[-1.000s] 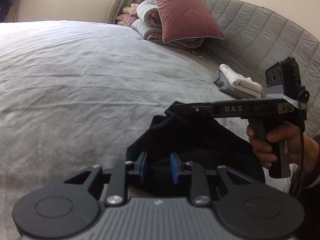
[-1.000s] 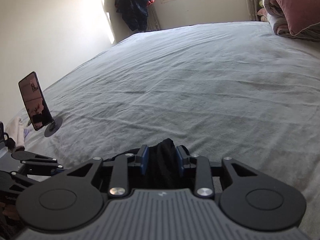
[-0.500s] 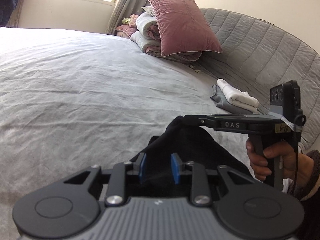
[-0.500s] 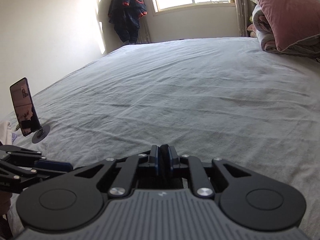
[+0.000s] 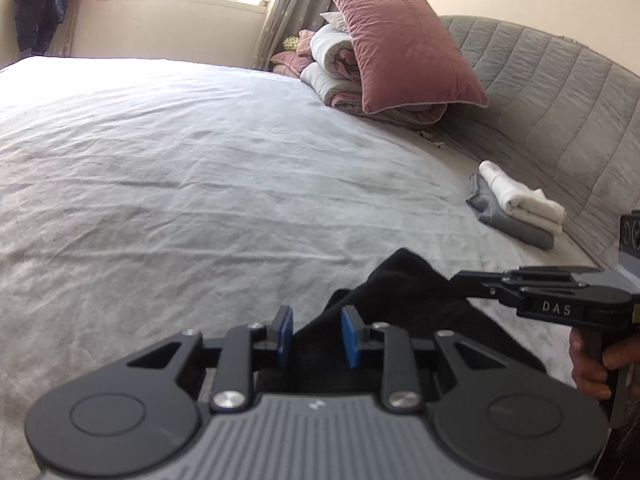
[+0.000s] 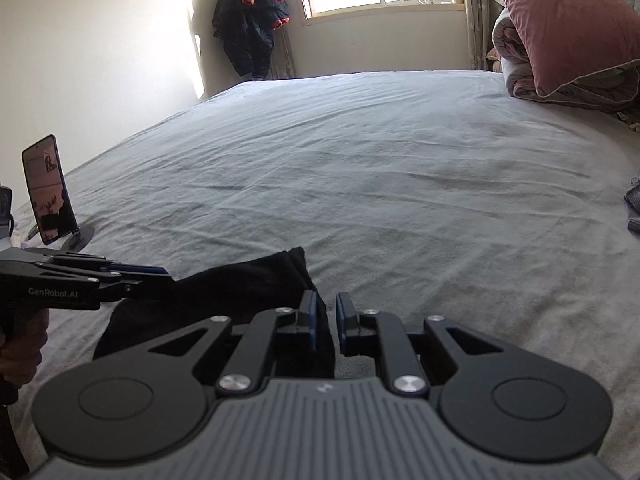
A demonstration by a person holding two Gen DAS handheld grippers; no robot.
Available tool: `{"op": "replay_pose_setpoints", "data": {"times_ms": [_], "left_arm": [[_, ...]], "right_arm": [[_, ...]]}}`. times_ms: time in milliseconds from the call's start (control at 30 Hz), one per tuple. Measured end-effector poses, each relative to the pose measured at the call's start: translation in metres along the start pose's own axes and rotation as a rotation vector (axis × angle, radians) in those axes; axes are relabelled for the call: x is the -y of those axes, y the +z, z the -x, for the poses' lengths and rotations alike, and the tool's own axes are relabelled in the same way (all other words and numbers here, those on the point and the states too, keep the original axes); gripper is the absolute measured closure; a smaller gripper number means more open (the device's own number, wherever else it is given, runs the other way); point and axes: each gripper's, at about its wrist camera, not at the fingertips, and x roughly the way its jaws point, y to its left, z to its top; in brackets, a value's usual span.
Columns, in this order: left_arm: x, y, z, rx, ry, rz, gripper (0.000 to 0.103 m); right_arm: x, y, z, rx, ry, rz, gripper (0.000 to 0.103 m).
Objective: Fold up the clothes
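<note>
Two wrist views over a bed spread with a pale grey sheet. The black garment lies bunched on the near part of the bed, one peak of cloth lifted above the sheet. The left hand-held gripper has its blue pads a moderate gap apart with a fold of the black garment between them; the cloth fills the gap, so the pads appear to grip it (in the right wrist view the same gripper enters from the left, its tips closed on the garment's edge). The right hand-held gripper stands with only a narrow gap between its pads; the garment lies against the left pad, and grey sheet shows in the lower part of the gap, so no firm hold can be seen. In the left wrist view the right hand-held gripper meets the garment's raised peak, and its hand holds the grip. A folded white and grey pile rests near the quilted headboard, well apart from the garment. A pink pillow leans on rolled bedding; a phone on a stand stands at the bed's left edge.
</note>
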Motion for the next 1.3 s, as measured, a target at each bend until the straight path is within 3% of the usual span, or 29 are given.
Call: {"op": "replay_pose_setpoints", "data": {"times_ms": [200, 400, 867, 1000, 1133, 1300], "left_arm": [[0.028, 0.006, -0.016, 0.000, -0.087, -0.043, 0.076], [0.041, -0.001, -0.052, -0.072, -0.059, -0.090, 0.076], [0.046, 0.017, -0.082, -0.076, -0.035, -0.068, 0.077], [0.049, 0.021, -0.087, -0.082, 0.000, -0.090, 0.076], [0.047, 0.028, -0.082, -0.081, 0.017, -0.089, 0.075], [0.035, 0.035, -0.067, -0.135, -0.038, -0.057, 0.061]], "right_arm": [[-0.018, -0.008, 0.013, -0.012, 0.110, -0.001, 0.087], [-0.020, -0.028, 0.008, -0.072, 0.117, 0.021, 0.087], [0.002, -0.045, 0.043, -0.056, 0.138, -0.005, 0.087], [0.005, -0.049, 0.051, -0.063, 0.137, -0.006, 0.078], [0.009, -0.051, 0.059, -0.072, 0.136, -0.006, 0.077], [0.015, -0.050, 0.067, -0.084, 0.152, -0.055, 0.059]]}}
